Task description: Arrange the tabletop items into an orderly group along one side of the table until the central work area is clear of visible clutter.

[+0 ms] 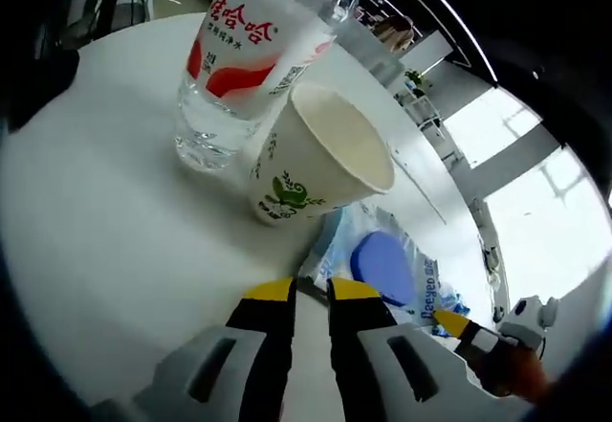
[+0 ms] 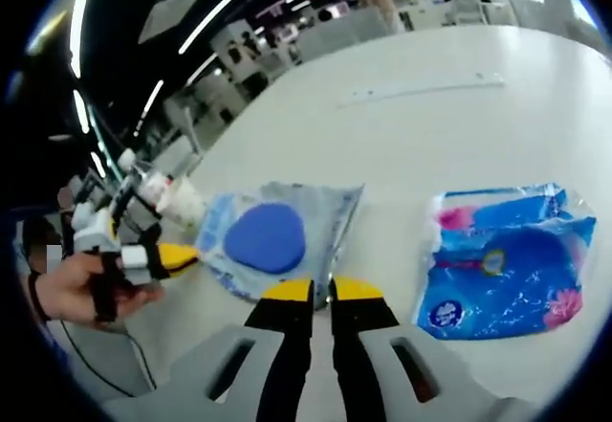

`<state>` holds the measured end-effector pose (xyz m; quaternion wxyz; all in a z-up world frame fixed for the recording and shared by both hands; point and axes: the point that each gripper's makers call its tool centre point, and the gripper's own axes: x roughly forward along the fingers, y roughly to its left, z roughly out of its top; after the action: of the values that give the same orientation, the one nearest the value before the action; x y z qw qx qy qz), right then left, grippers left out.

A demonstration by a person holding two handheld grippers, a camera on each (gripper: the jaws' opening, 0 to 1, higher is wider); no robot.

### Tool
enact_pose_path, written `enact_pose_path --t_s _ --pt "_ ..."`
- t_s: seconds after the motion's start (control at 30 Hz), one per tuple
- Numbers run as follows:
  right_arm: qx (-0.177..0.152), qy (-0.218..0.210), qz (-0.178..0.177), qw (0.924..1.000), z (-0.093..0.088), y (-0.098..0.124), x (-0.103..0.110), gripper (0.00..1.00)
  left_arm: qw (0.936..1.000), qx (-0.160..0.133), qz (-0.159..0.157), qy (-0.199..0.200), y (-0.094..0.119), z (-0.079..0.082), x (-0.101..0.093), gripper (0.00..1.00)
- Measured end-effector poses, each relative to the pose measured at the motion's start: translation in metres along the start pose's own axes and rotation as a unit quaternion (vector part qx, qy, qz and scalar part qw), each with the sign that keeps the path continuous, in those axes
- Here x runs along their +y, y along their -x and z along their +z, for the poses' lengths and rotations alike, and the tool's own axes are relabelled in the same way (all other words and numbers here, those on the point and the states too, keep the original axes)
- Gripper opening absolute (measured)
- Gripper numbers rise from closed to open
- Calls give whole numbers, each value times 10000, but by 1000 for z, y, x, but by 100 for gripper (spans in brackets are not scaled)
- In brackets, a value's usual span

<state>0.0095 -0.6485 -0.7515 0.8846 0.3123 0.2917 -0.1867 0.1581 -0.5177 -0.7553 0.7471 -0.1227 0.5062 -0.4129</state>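
Right, both grippers are on the same item: the wipes pack with the blue lid (image 2: 265,238), lying flat on the white worktop (image 2: 430,106).

Left gripper (image 1: 311,288): fingers nearly together, a narrow gap between the yellow tips, pinching the thin edge of the pack's wrapper (image 1: 382,264). I read that as a grip on the film edge, though contact is partly hidden by the tips. Right gripper (image 2: 311,290): same posture, fingers close, tips at the pack's near edge. Whether it actually has the film or just sits against it, I cannot tell.

Why two on one pack, my guess: it's floppy, so a single-corner pull would drag and fold it. Holding two edges lets me slide it flat.

Where things stand:
- Water bottle (image 1: 234,68) upright, with the paper cup (image 1: 311,159) leaning against it, mouth tilted toward the camera. That pair is already tight, so it looks like the anchor for the group.
- Wipes pack lies just beside the cup's base, nearly in the group.
- Blue tissue pack (image 2: 507,264) sits well apart on the open worktop. That one is the remaining clutter.

Risk: shoving the wipes too far could tip the leaning cup.
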Motion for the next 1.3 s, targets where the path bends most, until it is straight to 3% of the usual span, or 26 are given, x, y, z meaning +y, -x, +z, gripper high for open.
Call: enact_pose_path --t_s 0.1,0.47,0.7,0.87,1.3 --pt "-16 -4 5 10000 -1 2 0 4 9994 52 27 -340 7 -2 3 9" --pt "-67 2 7 10000 -3 11 -1 4 9994 -62 39 -348 29 -2 8 9" --pt "-75 81 -25 9999 -12 29 -2 5 9977 11 -4 -677 43 -14 8 9" --pt "-116 82 -189 9997 -17 52 -27 4 9928 22 -41 -1194 59 -19 8 10" --pt "-97 57 -617 9980 -29 100 -79 4 9864 156 68 -1632 98 -38 36 11"
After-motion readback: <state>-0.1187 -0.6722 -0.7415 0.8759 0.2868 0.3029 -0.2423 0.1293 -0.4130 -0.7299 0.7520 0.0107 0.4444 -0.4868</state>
